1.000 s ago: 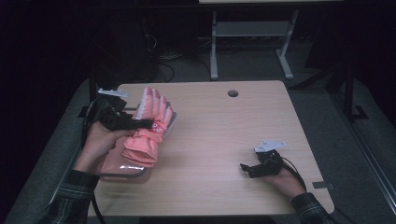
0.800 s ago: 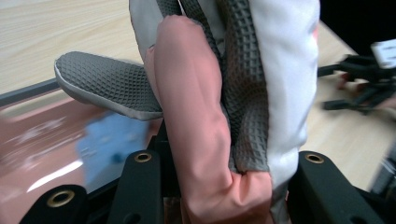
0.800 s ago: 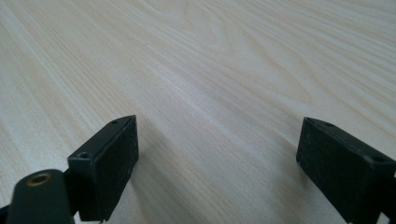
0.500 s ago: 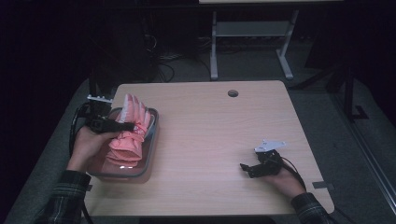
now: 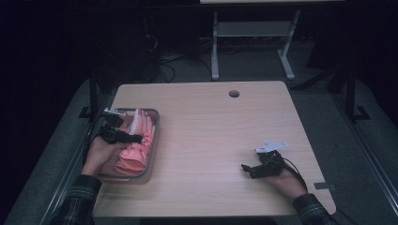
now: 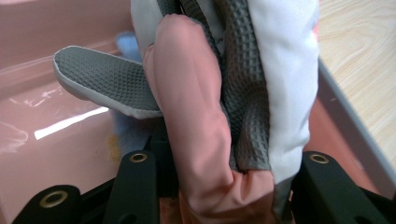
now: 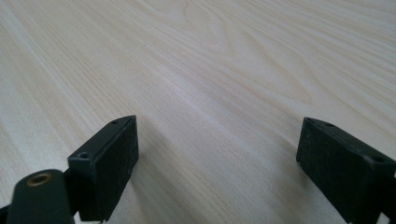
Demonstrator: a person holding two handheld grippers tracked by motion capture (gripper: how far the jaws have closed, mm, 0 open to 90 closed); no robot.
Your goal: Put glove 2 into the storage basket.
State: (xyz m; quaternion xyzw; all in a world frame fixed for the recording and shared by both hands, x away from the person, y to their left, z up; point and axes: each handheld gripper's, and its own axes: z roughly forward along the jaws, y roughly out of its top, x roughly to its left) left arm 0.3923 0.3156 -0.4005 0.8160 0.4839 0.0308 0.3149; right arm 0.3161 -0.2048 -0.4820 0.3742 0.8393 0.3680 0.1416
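Pink-grey glove [image 5: 136, 152] lying, seemingly, in bin [image 5: 149, 166].

Pink glove [image 6: 196, 140] with grey diamond-textured grip patches and white panels, lying in a clear bin [image 5: 154, 140] with a grey rim and pinkish tint. Light wood-grain table [image 5: 211, 136]; black jaws on left gripper [image 6: 219, 186] and right gripper [image 7: 219, 168]. Dark plaid sleeves [image 5: 77, 201].

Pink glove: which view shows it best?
Left gripper view: the glove sits close up between the tongs, with its grey grip patches clear. The high view shows it small, in the bin. The right gripper view faces the bare table.
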